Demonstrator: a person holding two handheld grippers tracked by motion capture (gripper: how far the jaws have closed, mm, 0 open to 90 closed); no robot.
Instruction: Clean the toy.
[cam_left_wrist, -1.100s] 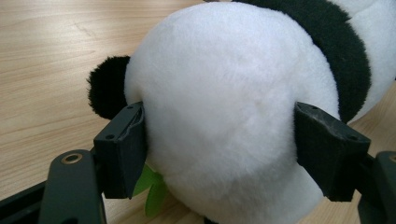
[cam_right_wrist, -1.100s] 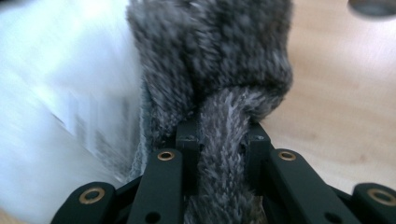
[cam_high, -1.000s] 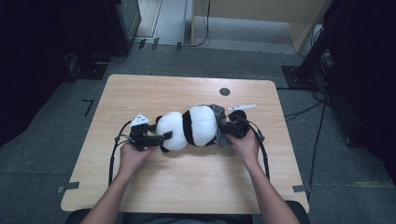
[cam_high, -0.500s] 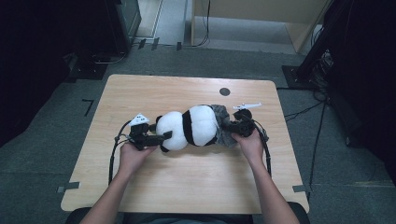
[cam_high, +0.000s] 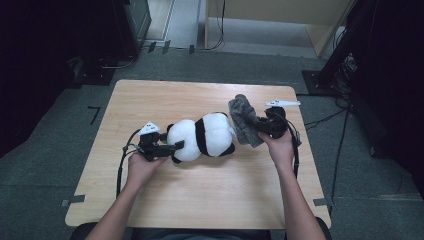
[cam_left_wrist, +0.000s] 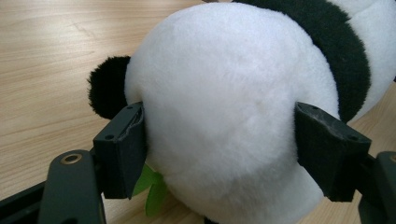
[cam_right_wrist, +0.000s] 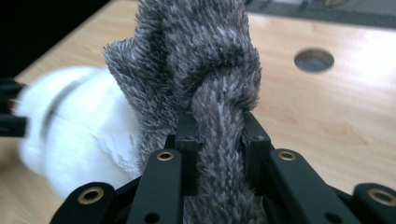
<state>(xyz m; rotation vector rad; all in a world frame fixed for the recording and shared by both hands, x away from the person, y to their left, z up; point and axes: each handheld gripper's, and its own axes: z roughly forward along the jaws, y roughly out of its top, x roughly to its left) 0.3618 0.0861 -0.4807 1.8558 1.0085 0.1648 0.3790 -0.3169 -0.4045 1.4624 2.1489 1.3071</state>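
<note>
My left gripper (cam_high: 167, 148) pinches the panda's (cam_high: 202, 137) white head at frame centre on the table (cam_high: 150, 100); my right gripper (cam_high: 260, 127) is clamped on the grey cloth (cam_high: 242, 117), right of centre, at the panda's rear

Between the black jaws of the left gripper (cam_left_wrist: 219, 154) sits the plush panda's (cam_high: 202, 136) white head, with a black ear beside one jaw, a black band across the body beyond it and a bright green leaf under the near jaw. Clamped in the black right gripper (cam_right_wrist: 218, 135), whose arms bear brass-coloured rivets, is a fuzzy cloth (cam_right_wrist: 205, 70) of mottled grey, flecked light and dark. Under both lies the pale wood-grain table (cam_high: 200, 200), with a dark round hole (cam_right_wrist: 314, 59) past the right gripper.
</note>
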